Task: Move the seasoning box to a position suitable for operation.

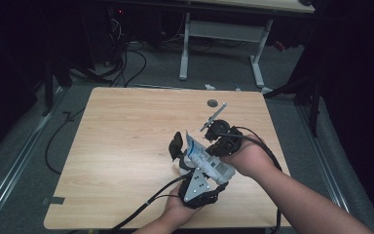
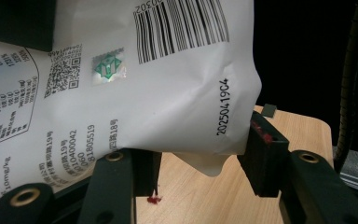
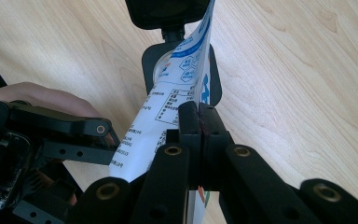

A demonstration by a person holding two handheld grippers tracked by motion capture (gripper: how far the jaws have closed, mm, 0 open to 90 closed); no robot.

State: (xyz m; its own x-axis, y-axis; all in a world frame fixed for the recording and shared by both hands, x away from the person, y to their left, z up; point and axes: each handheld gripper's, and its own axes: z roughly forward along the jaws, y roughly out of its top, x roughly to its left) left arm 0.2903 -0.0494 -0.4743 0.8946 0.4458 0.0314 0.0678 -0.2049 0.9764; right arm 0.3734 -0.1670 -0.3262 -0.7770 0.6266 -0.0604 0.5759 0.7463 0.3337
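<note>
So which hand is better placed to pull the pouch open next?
Probably the right. The right gripper is shut on a thin edge of the pouch, so it can pull. The left gripper has the pouch body between wider jaws and seems better suited to hold it in place.

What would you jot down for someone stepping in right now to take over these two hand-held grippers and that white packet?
Left hand-held gripper: jaws part-open around the lower end of the white printed plastic pouch, pressing on both sides of it.
Right hand-held gripper: jaws shut on the pouch's thin edge.
The pouch is held up between both grippers, above the light wooden table, barcode side facing the left gripper view.
Done: pouch lifted off the table and gripped at two places.
Left: I cannot tell whether it has been opened; keep both grips steady.
</note>
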